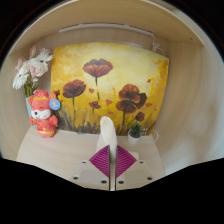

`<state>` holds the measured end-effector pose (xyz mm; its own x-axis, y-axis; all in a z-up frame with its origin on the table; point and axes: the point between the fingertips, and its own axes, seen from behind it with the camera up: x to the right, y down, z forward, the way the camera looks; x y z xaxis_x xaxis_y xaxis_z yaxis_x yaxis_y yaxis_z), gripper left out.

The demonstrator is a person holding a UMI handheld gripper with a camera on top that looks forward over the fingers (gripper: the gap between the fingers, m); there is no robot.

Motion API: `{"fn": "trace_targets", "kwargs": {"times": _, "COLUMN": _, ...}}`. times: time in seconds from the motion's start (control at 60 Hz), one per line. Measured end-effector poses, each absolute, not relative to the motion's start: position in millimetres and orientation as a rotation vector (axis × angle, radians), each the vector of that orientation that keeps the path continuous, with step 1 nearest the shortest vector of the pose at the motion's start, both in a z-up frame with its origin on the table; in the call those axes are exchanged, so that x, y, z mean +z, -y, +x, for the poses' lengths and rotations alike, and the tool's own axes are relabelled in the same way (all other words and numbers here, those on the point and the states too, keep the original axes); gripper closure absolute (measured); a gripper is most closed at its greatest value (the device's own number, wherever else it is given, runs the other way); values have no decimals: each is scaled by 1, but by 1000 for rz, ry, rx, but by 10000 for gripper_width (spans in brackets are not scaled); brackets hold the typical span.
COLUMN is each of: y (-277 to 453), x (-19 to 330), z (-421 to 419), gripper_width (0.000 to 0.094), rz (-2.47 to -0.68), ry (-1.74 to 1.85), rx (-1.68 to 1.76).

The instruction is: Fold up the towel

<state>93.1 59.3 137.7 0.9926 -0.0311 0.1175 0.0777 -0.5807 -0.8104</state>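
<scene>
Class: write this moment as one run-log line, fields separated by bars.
tongs: shut on towel | towel: white, pinched between pads, lifted | table: pale | behind: poppy painting, toy figure

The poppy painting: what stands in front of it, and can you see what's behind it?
In front of the painting stand a toy figure, white flowers and a small plant. The gripper pinches white cloth. Anything behind the painting is hidden.
</scene>
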Motion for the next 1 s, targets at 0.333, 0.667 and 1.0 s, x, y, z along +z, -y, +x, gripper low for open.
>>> {"fn": "trace_targets", "kwargs": {"times": 0.333, "y": -14, "x": 64, "z": 179, "gripper_width": 415, "rz": -2290, "ry": -141, "rx": -148}}
{"fn": "trace_targets", "kwargs": {"times": 0.667, "y": 13, "x": 207, "z": 61, "gripper_width": 264, "rz": -2107, "ry": 6, "rx": -43}}
{"fn": "trace_targets", "kwargs": {"times": 1.0, "y": 103, "x": 271, "z": -35, "gripper_width": 246, "rz": -2008, "ry": 43, "rx": 35}}
